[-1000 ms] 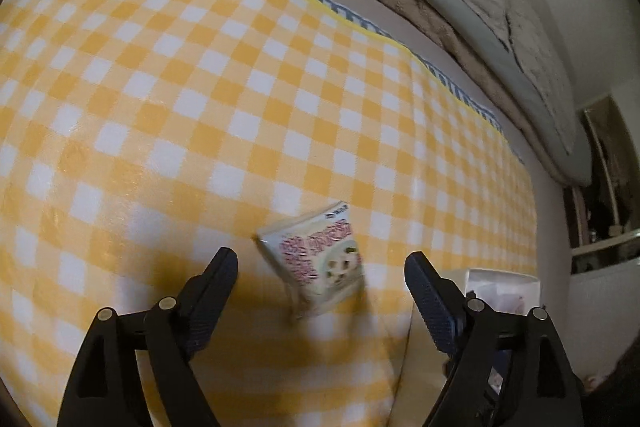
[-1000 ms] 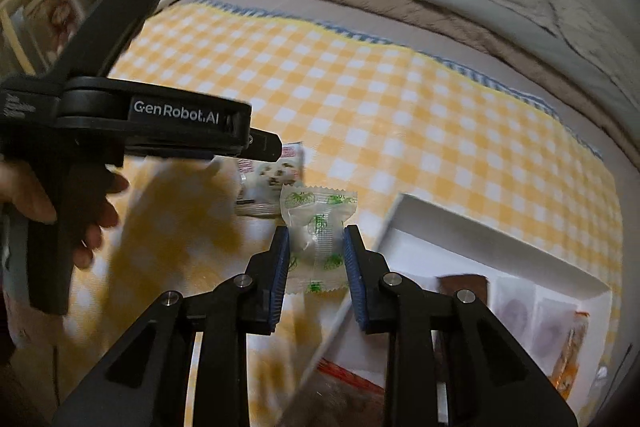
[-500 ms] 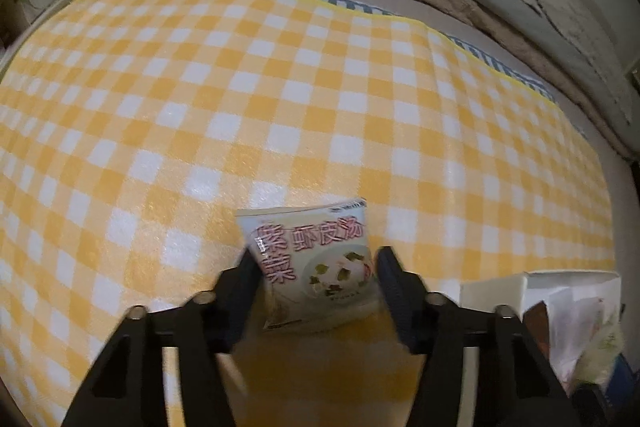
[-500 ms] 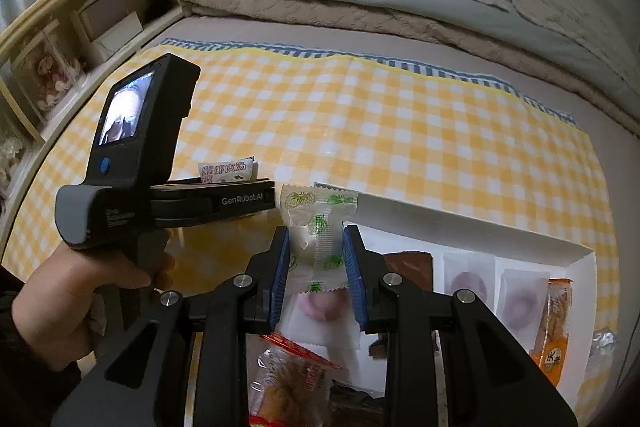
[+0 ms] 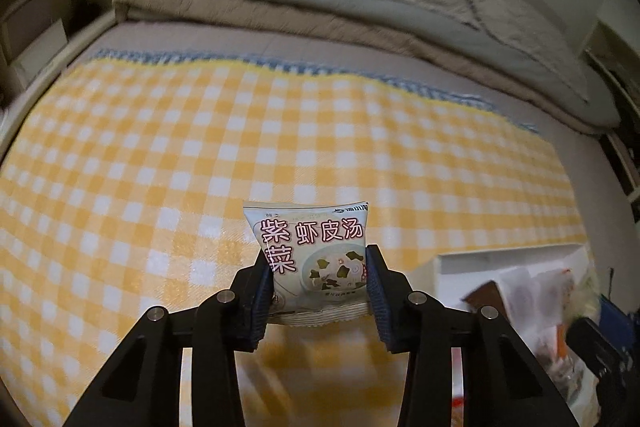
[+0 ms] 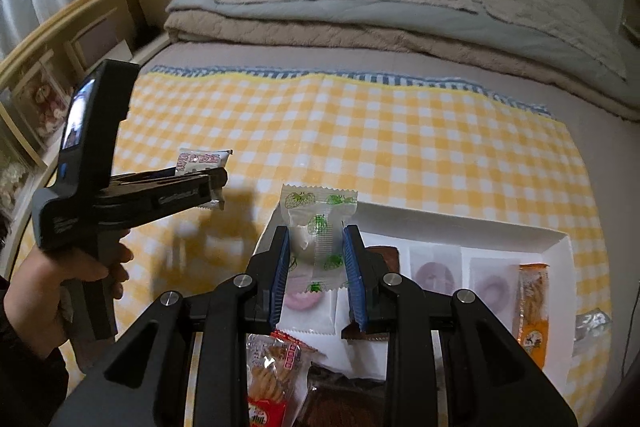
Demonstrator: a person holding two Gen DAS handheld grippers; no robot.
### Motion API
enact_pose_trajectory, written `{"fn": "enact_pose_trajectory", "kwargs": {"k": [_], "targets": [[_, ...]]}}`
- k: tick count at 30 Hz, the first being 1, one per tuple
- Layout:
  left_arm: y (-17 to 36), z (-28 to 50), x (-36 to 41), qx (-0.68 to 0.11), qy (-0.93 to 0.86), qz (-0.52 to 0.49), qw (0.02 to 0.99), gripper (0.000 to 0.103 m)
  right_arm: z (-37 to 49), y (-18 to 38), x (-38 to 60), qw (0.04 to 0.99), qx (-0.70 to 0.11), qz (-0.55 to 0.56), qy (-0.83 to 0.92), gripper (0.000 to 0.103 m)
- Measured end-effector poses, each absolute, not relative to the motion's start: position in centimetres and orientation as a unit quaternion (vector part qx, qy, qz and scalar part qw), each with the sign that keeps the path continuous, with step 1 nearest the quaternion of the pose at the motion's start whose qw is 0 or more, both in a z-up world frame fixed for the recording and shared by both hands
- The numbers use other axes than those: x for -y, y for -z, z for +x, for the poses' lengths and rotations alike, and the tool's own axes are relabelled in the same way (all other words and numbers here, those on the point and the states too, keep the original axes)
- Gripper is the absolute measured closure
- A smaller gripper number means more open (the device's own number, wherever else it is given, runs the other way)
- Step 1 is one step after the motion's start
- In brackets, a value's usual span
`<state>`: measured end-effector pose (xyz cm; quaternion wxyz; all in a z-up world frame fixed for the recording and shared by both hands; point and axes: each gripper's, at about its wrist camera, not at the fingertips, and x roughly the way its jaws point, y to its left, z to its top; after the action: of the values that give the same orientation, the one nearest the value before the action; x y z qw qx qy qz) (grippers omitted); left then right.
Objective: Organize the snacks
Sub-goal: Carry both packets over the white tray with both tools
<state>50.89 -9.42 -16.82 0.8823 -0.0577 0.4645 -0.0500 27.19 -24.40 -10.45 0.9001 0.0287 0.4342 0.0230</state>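
My left gripper (image 5: 317, 257) is closing on a pale soup packet (image 5: 308, 247) with red characters; its pads press the packet's sides and hold it upright above the yellow check cloth (image 5: 180, 155). The right wrist view shows that left gripper (image 6: 216, 183) from the side, in a person's hand (image 6: 48, 291), the soup packet (image 6: 200, 161) sticking out of it. My right gripper (image 6: 317, 233) is shut on a clear strawberry-print candy packet (image 6: 318, 211), held over the left end of a white box (image 6: 560, 247).
The box holds several snacks: a cracker bag (image 6: 272, 379), an orange packet (image 6: 532, 307), purple ring sweets (image 6: 430, 273). A silver wrapper (image 6: 592, 323) lies right of it. Folded bedding (image 6: 360, 7) lies behind the cloth, and a wooden shelf (image 6: 80, 27) stands at left.
The left jaws closed from wide apart onto the soup packet and lifted it off the cloth. The right gripper carried the candy packet from the cloth to above the box.
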Motion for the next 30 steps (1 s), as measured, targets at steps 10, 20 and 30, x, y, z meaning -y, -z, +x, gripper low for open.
{"fn": "enact_pose_trajectory", "kwargs": {"k": [10,20,30], "targets": [[10.9,43.4,11.4,-0.419,0.092,-0.037,0.903,0.062,22.7,6.4,26.7,0.916,-0.399,0.042,-0.007,0.075],[3.5,35.3,14.3,-0.364,0.150,-0.015,0.919,0.062,17.7,3.0,29.9,0.929,-0.365,0.062,0.017,0.075],[0.1,27.1,14.3,-0.332,0.204,-0.019,0.921,0.062,12.5,0.7,33.3,0.936,-0.339,0.089,0.033,0.075]]}}
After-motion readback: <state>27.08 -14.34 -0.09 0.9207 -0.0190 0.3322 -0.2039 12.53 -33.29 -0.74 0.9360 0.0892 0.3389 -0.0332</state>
